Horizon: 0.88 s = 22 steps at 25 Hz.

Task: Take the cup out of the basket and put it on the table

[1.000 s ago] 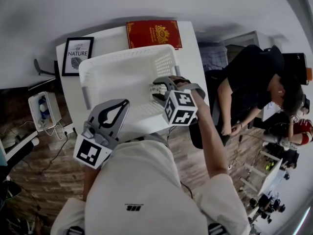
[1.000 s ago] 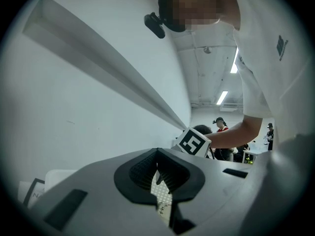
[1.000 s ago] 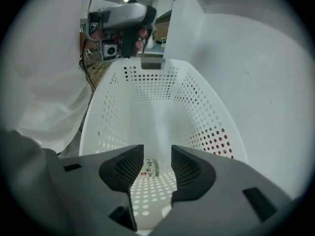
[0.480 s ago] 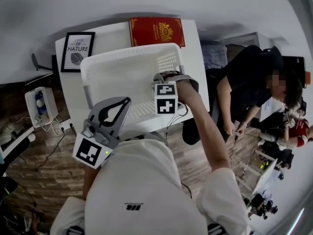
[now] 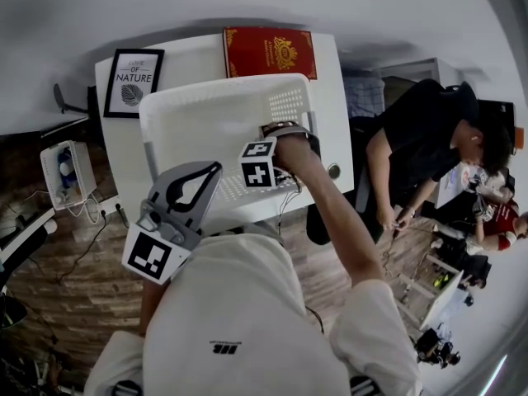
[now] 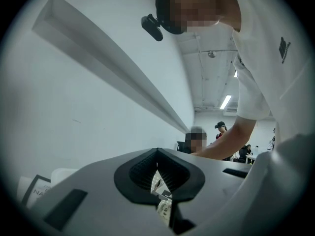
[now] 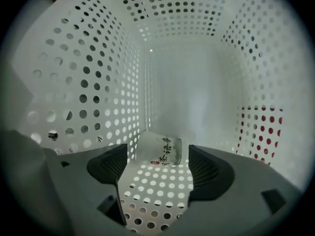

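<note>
A small clear cup [image 7: 160, 149] with dark print lies on its side on the floor of the white perforated basket [image 5: 214, 90]. It rests close to a side wall. My right gripper [image 7: 157, 165] points steeply down into the basket. Its jaws have just been opening and now stand wide, open. The cup lies just past the fingertips, and neither pad touches it. In the head view the right hand and its marker cube [image 5: 257, 163] hide the cup. My left gripper [image 5: 211, 172] hovers level at the basket's near side, shut and empty.
The basket stands on a white table [image 5: 330, 81]. A red book [image 5: 270, 53] and a framed print [image 5: 132, 82] lie behind the basket. A small round thing [image 5: 332, 171] sits by the table's right edge. A person in black [image 5: 412, 147] sits to the right.
My right gripper has tipped downward and sunk into the basket, and its marker cube has slid left. Its jaws have widened. The left gripper has stayed put.
</note>
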Tool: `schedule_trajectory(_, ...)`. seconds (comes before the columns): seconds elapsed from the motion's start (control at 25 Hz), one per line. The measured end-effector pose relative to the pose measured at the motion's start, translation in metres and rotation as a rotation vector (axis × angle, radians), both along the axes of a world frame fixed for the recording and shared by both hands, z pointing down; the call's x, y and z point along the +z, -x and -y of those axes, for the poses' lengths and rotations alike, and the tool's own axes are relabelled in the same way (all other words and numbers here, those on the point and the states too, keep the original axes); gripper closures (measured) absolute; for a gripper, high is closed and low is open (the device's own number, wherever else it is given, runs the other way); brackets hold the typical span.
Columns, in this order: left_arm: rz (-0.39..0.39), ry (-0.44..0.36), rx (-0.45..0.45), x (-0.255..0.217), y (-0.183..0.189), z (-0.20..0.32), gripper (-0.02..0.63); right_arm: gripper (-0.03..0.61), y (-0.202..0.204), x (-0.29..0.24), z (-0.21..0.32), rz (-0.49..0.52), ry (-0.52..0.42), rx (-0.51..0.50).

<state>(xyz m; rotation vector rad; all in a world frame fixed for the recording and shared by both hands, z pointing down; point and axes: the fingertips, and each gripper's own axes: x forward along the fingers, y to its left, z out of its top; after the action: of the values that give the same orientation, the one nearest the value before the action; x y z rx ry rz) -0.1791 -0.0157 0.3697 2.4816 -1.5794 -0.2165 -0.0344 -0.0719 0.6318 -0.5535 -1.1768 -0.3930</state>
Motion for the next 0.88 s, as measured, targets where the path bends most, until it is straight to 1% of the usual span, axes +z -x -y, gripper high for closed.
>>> schedule_trajectory(0.12,-0.001,-0.004,-0.006,-0.002,0.001,0.001,0.604,0.201,-0.007,0.011,0.000,-0.053,-0.017,-0.009)
schedule_trajectory(0.28,0.010,-0.004,-0.005,-0.002,0.000,0.001,0.604,0.201,-0.014,0.024,0.007,-0.085,-0.065,-0.037)
schedule_trajectory(0.56,0.016,0.005,-0.008,0.000,-0.001,-0.001,0.604,0.202,-0.013,0.027,0.012,-0.071,-0.103,-0.065)
schedule_trajectory(0.68,0.019,0.003,-0.007,0.000,-0.001,-0.002,0.604,0.208,-0.012,0.025,0.011,-0.047,-0.103,-0.049)
schedule_trajectory(0.76,0.016,0.003,-0.010,0.000,-0.001,-0.003,0.604,0.245,-0.010,0.022,0.011,-0.021,-0.102,-0.033)
schedule_trajectory(0.84,0.015,0.004,-0.010,0.001,-0.001,-0.003,0.604,0.298,-0.006,0.020,0.012,0.010,-0.109,-0.026)
schedule_trajectory(0.88,0.015,0.004,-0.009,0.001,-0.001,-0.003,0.604,0.308,-0.005,0.019,0.012,0.018,-0.111,-0.025)
